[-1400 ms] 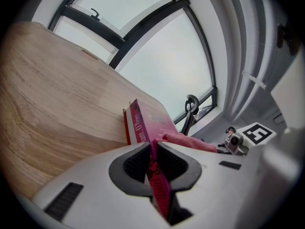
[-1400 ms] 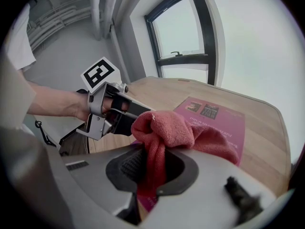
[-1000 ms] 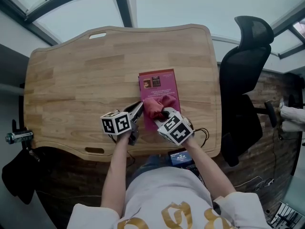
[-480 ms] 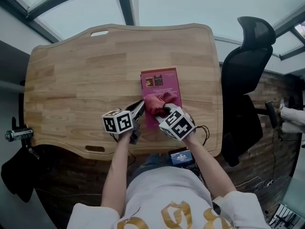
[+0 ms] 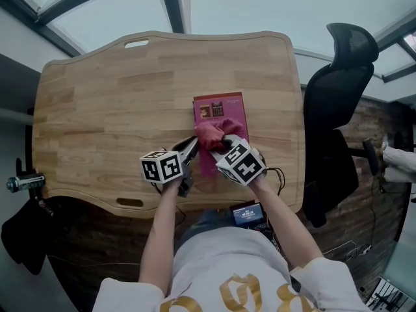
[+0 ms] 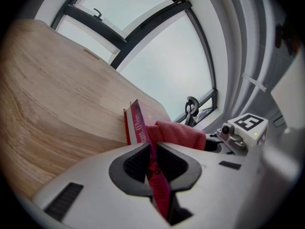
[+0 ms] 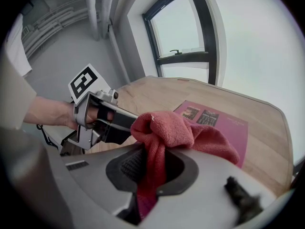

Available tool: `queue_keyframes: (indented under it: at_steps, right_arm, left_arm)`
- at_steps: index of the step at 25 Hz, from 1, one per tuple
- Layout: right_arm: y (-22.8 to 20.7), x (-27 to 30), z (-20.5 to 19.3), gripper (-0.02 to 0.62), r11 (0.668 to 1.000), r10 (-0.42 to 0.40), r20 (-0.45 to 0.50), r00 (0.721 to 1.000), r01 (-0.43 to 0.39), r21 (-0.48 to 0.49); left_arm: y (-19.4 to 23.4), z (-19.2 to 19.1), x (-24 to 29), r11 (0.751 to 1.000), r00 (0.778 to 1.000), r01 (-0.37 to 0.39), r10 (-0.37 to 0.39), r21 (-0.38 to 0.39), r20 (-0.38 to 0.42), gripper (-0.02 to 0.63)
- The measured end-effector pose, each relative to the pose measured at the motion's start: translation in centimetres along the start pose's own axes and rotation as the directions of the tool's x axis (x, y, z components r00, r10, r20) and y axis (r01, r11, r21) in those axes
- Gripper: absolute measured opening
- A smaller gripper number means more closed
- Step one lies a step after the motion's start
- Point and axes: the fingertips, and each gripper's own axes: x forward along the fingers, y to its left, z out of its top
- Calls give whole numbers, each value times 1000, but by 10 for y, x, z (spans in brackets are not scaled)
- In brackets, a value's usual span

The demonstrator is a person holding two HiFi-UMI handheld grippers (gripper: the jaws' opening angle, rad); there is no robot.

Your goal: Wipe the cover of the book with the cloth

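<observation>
A magenta book lies flat on the wooden table, near the front edge. A crumpled red cloth rests on the near half of its cover. My right gripper is shut on the cloth, which bulges out over the book. My left gripper is shut on the book's near left edge; the thin magenta edge runs between its jaws. The spine and the cloth show beyond them. The left gripper appears in the right gripper view.
A black office chair stands right of the table. A small dark device with a lit screen sits on the person's lap below the table edge. Bare wood stretches left of and beyond the book. Windows surround the table.
The right gripper has pushed the cloth a little farther up the book's cover, away from the person. The left gripper stays clamped at the book's near edge.
</observation>
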Motion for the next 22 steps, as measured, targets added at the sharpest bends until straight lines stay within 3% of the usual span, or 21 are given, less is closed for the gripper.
queue_keyframes:
  at_steps: [22]
  right_arm:
    - [-22, 9, 19, 58, 1000, -5, 4, 1000, 5, -2]
  left_arm:
    - [-1, -1, 1, 1000, 1000, 12, -12, -15, 5, 51]
